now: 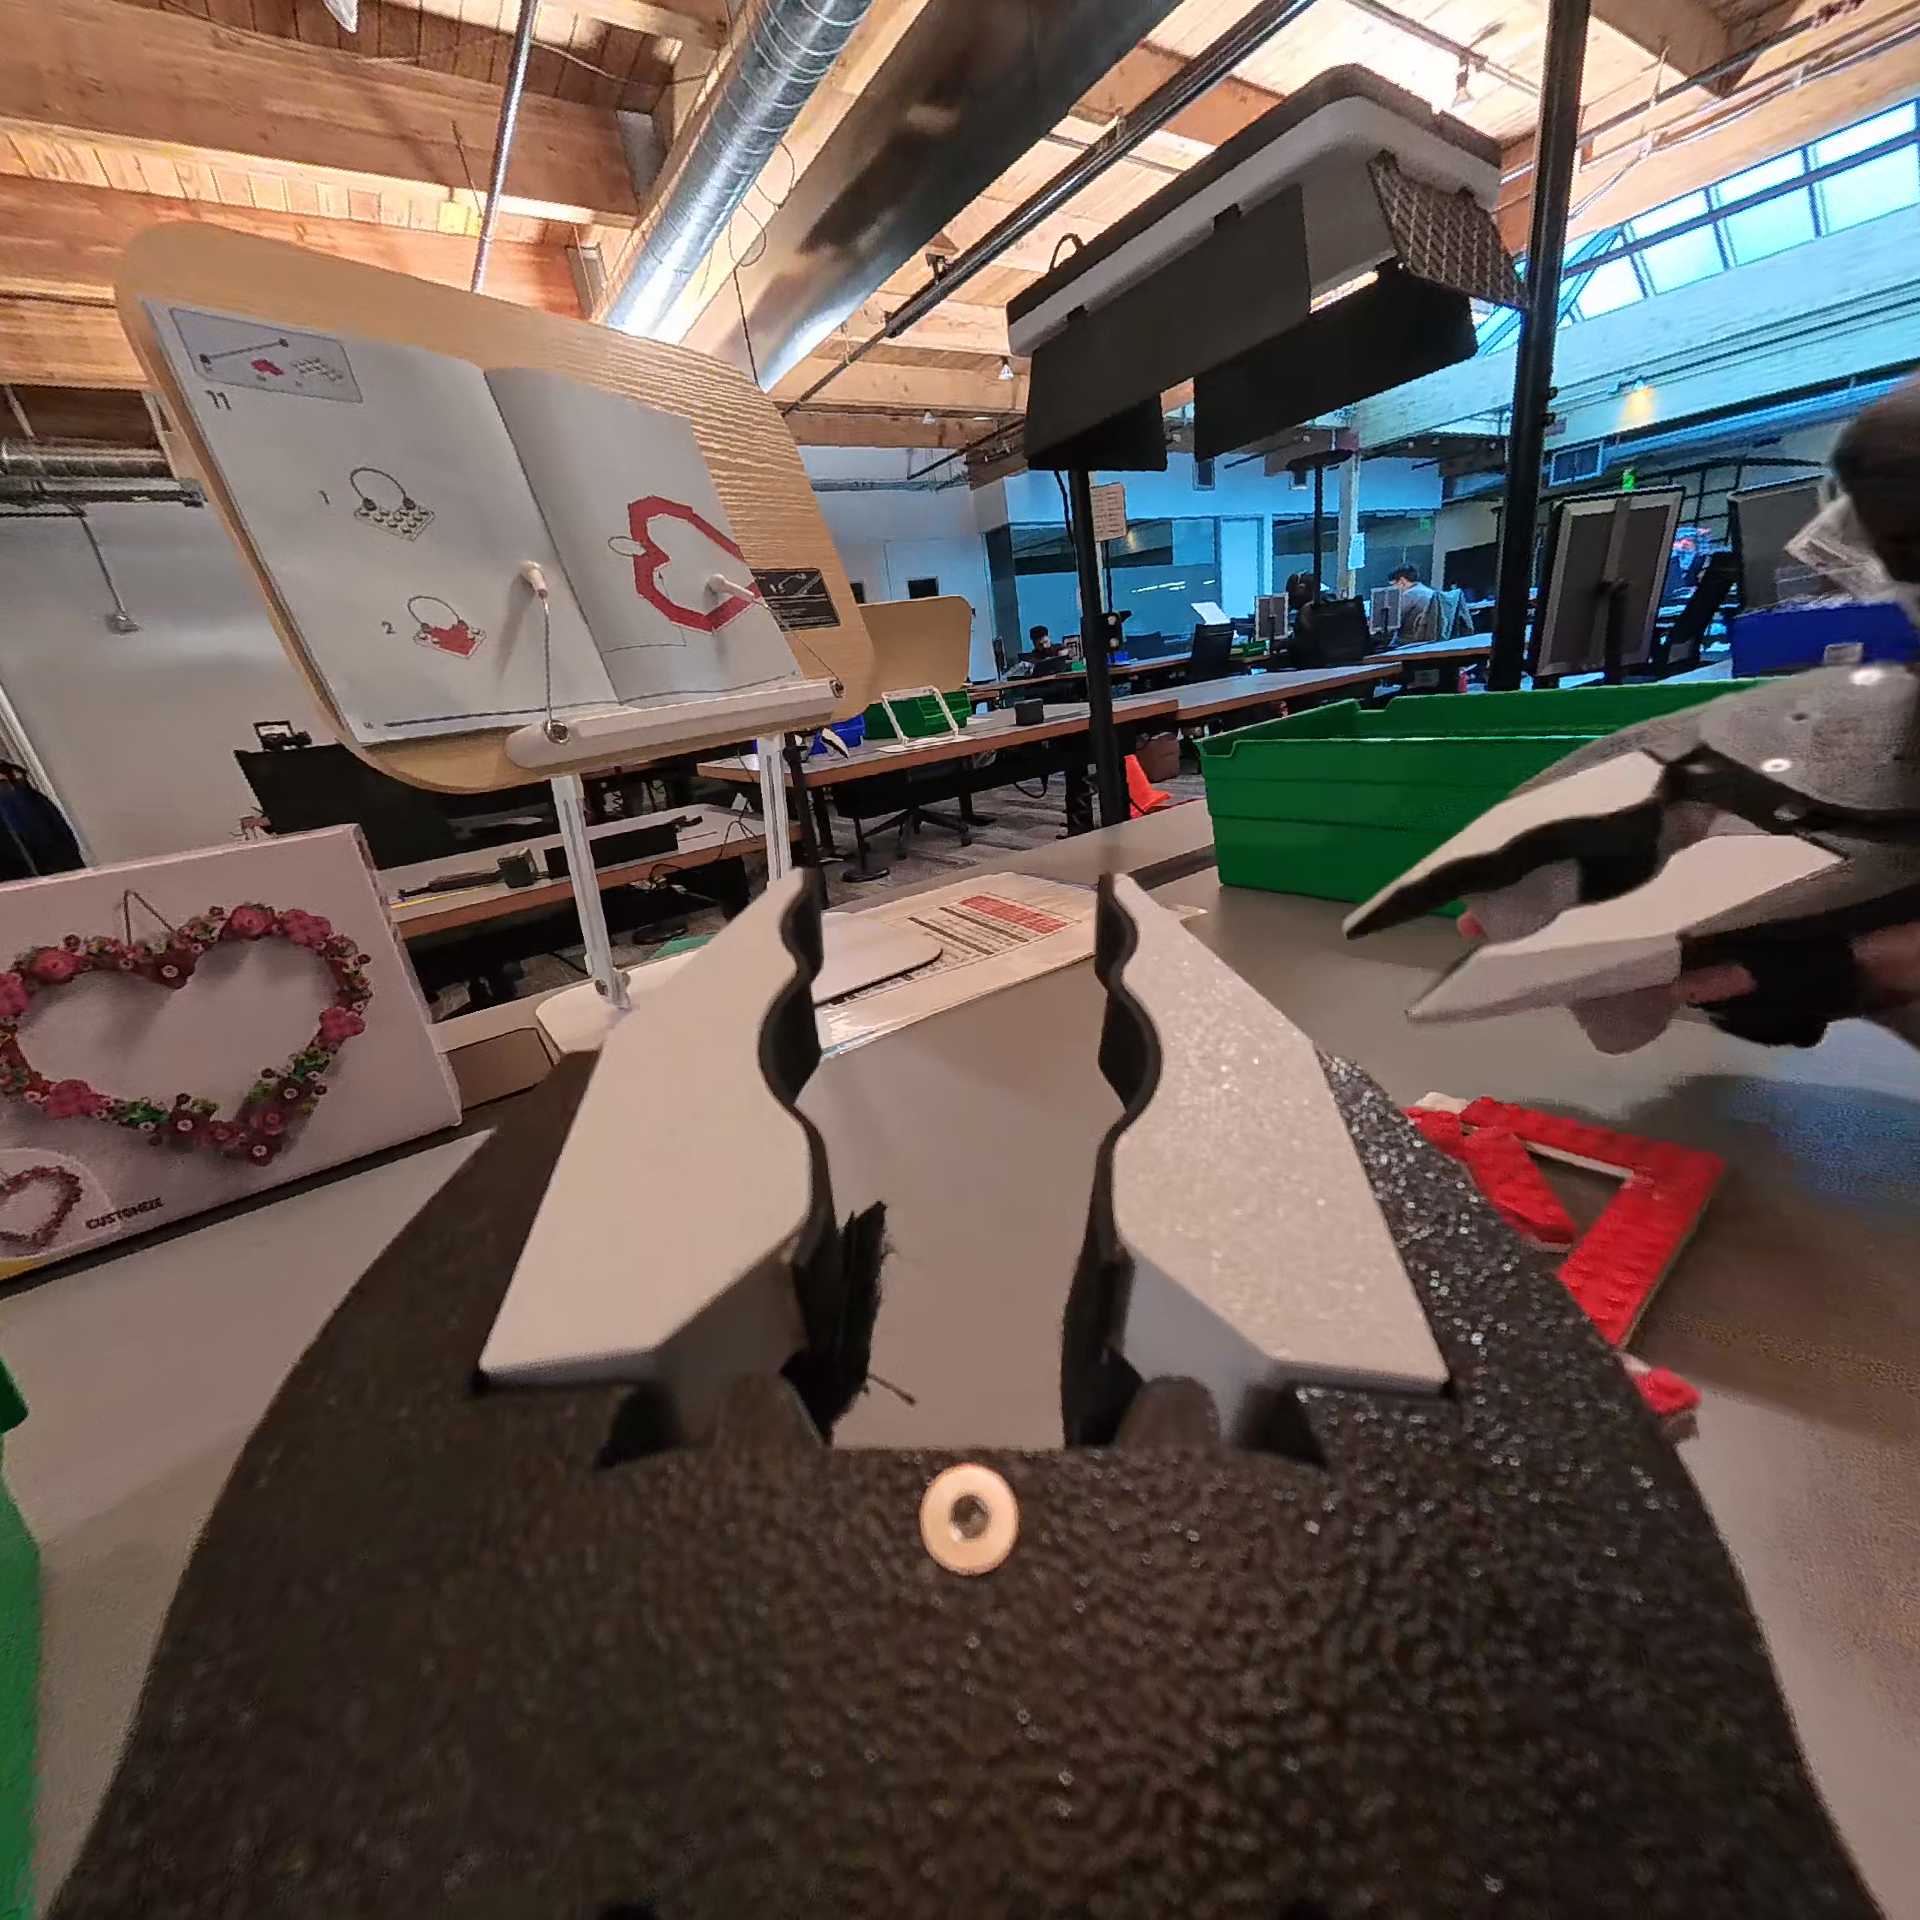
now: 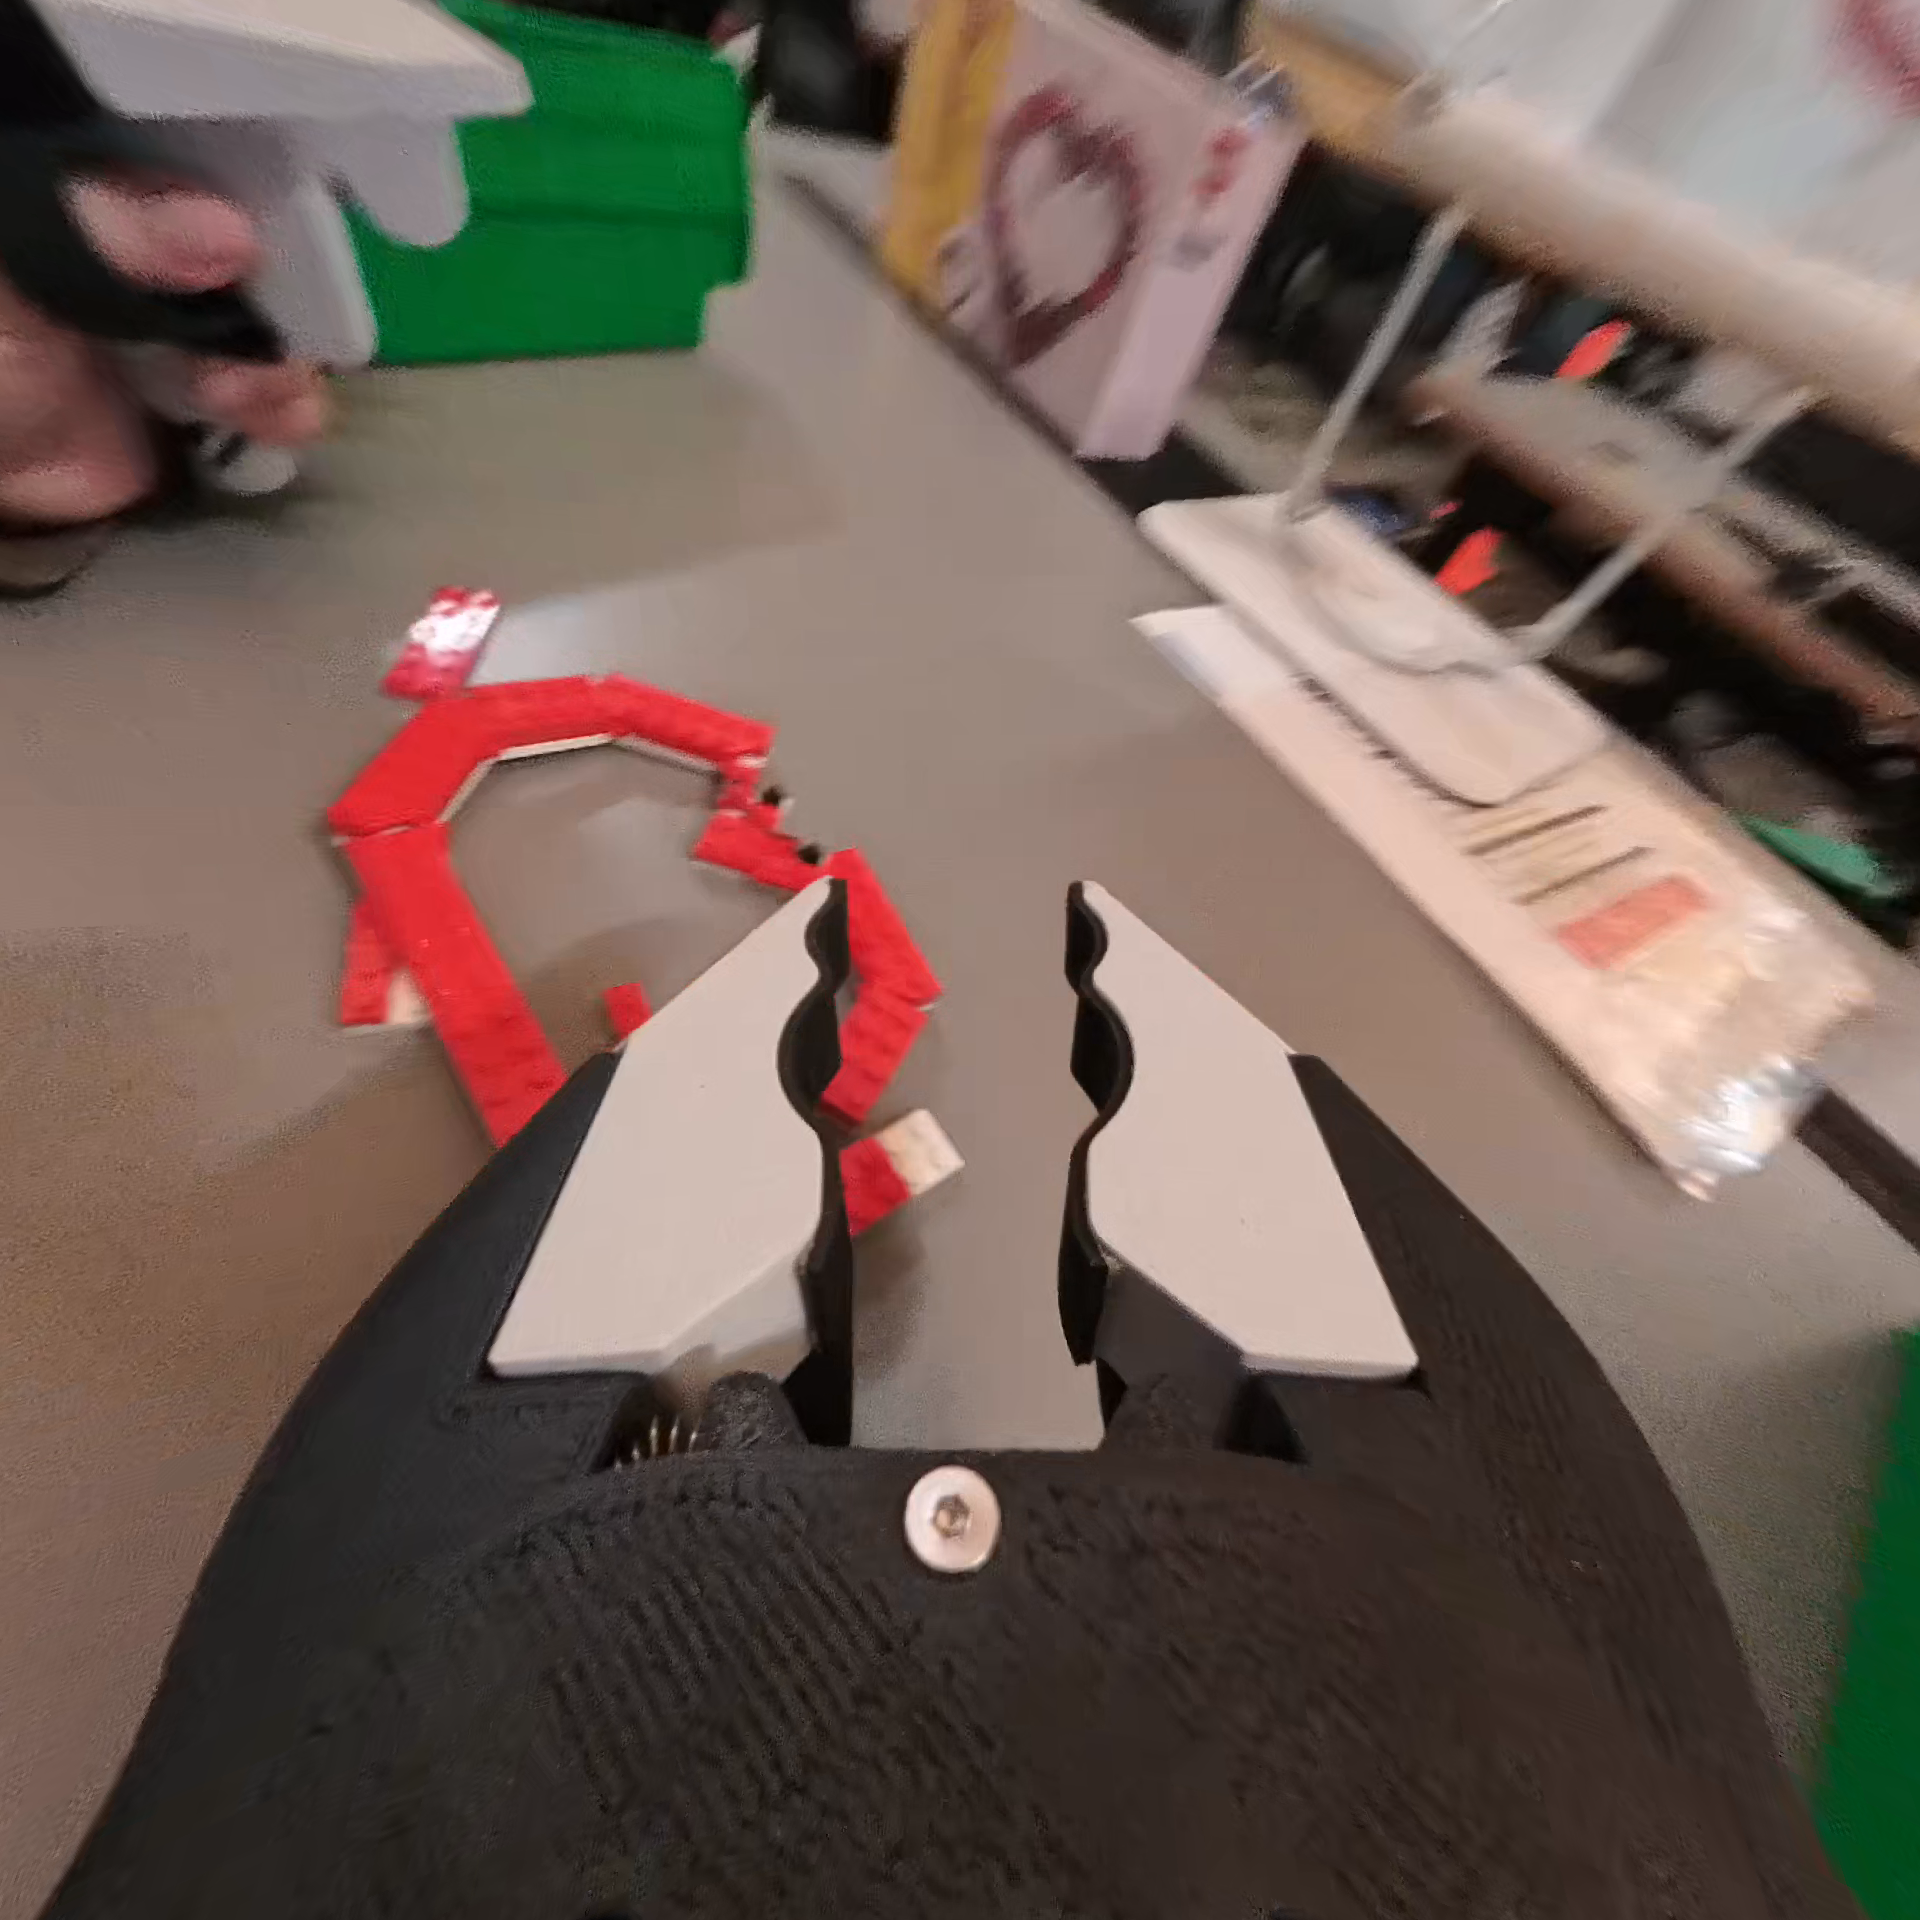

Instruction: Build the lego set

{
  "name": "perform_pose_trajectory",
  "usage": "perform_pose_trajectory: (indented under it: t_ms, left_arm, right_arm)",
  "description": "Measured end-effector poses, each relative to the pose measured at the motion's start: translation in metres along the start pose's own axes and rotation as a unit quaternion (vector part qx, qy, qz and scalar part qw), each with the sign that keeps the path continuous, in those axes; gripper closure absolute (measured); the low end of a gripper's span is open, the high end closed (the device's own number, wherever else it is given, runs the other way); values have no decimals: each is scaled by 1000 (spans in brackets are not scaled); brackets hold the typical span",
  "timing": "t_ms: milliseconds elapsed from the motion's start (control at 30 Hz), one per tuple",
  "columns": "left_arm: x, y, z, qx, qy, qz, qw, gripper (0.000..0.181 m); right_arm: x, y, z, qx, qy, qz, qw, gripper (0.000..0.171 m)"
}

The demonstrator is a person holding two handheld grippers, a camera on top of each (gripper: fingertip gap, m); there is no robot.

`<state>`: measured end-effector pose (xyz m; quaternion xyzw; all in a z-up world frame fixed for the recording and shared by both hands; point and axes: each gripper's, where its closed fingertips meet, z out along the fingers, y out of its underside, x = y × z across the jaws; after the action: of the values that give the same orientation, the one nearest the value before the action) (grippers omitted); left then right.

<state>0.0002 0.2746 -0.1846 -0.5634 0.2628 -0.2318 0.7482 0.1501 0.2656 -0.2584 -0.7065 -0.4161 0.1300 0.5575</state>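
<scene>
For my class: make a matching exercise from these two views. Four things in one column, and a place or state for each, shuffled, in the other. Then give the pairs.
Things
1. red lego frame
2. instruction booklet
3. set box
4. right gripper

Places or states
A. open on a wooden stand
B. jaws apart, holding nothing
C. flat on the grey table
D. standing upright, heart picture on its face

Pairs: 1-C, 2-A, 3-D, 4-B

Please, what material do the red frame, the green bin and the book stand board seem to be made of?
Red frame: likely hard plastic, slightly glossy, with studded tops. Green bin: probably moulded plastic, smooth, even colour. Board: looks like light wood or wood-look laminate, matte, with fine grain lines; which one cannot be told.
</scene>
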Motion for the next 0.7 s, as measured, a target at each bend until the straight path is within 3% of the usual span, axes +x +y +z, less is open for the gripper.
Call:
perform_pose_trajectory:
  t_ms: [33, 200, 367, 500, 700]
  left_arm:
    - [-1, 0, 0, -1, -3, 7, 1000, 130]
    - [-6, 1, -1, -2, -9, -4, 1000, 132]
    - [-12, 4, -1, -9, -18, -8, 1000, 133]
    - [-12, 5, 0, -12, -15, 0, 1000, 133]
    - [-16, 10, 2, -19, -19, -13, 1000, 134]
  right_arm:
    - [-8, 1, 5, -25, -26, -4, 999, 131]
    - [-27, 22, 31, -164, -152, -6, 975, 135]
    - [-34, 42, 45, -251, -221, -15, 942, 137]
    - [-35, 40, 51, -261, -242, -35, 934, 155]
    - [-17, 36, 64, -243, -226, -27, 943, 156]
